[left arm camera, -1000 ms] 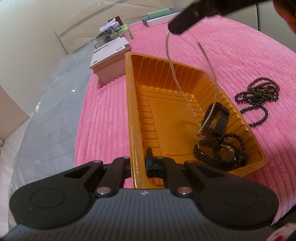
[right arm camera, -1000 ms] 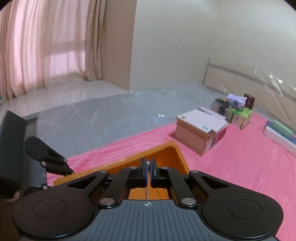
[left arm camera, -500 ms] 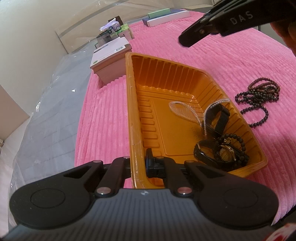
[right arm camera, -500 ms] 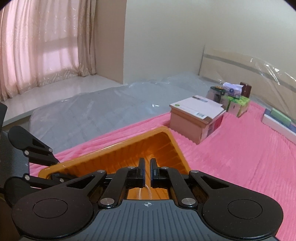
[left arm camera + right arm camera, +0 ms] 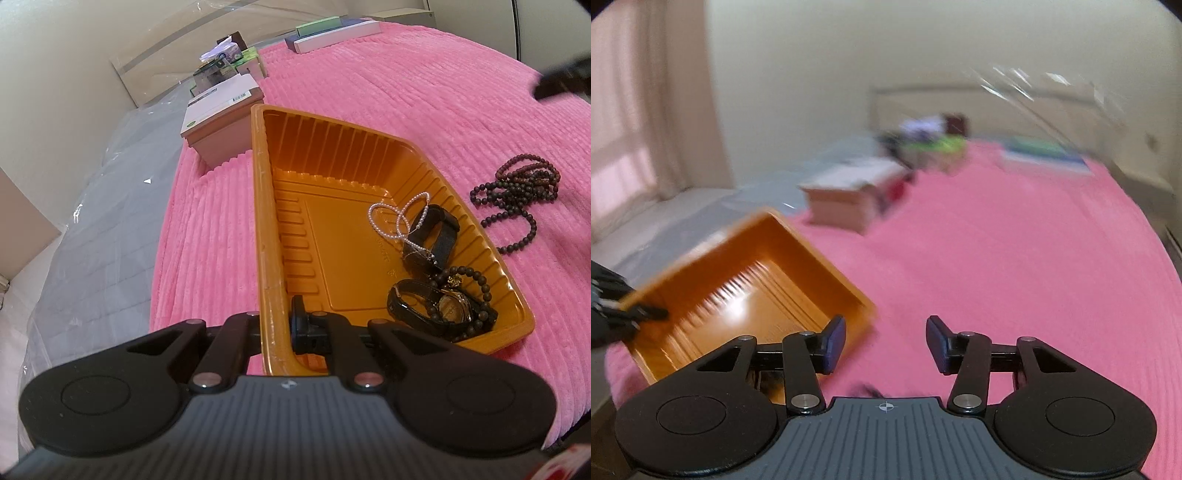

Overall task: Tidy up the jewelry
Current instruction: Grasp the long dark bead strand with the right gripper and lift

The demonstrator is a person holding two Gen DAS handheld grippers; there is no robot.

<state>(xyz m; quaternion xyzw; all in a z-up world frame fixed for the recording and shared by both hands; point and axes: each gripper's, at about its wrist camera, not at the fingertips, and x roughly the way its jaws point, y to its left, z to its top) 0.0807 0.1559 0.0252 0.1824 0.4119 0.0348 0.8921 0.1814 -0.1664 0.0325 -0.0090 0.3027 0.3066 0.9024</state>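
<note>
Here, on the ribbed pink bed (image 5: 406,92), my left hand-held gripper (image 5: 275,321) pinches the near wall of the glossy, ridged orange tray (image 5: 258,221) resting by the bed's left edge. Inside lie stiff black watches (image 5: 432,306) and a limp pearl strand (image 5: 397,218). The dark bead necklace (image 5: 517,192), just right of the tray, looks light and floppy; I would pinch a bunched loop. My right hand-held gripper (image 5: 886,343) hangs wide, empty.
</note>
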